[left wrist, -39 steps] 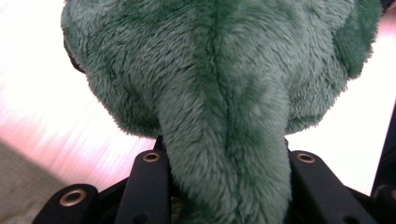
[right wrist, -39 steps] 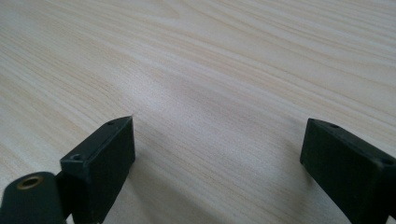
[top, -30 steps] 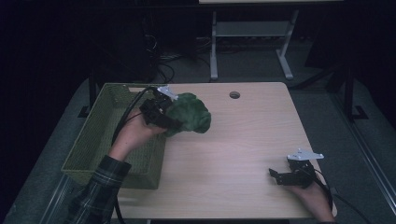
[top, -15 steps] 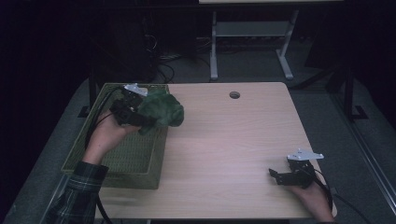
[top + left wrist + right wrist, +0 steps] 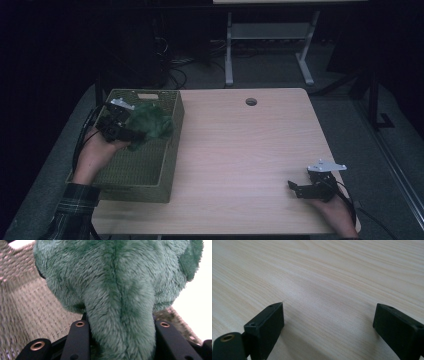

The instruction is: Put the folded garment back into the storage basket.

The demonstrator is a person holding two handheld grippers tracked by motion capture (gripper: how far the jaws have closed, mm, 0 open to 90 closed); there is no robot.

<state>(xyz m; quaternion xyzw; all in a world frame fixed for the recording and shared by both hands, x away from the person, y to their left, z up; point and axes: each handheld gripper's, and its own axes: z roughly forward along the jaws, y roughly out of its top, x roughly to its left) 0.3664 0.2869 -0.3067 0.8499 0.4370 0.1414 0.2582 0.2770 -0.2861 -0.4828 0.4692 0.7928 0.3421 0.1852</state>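
Left tongs (image 5: 131, 134) clamp green plush toy (image 5: 152, 125) over the basket (image 5: 150, 175). Right tongs (image 5: 329, 327) gape empty on bench (image 5: 240, 150).

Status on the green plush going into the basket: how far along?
Done: the green plush toy is lifted off the table and carried above the woven basket. In hand: the left gripper clamps it, fur squeezed between the jaws. Left: lower and release. The right gripper rests open on the table.
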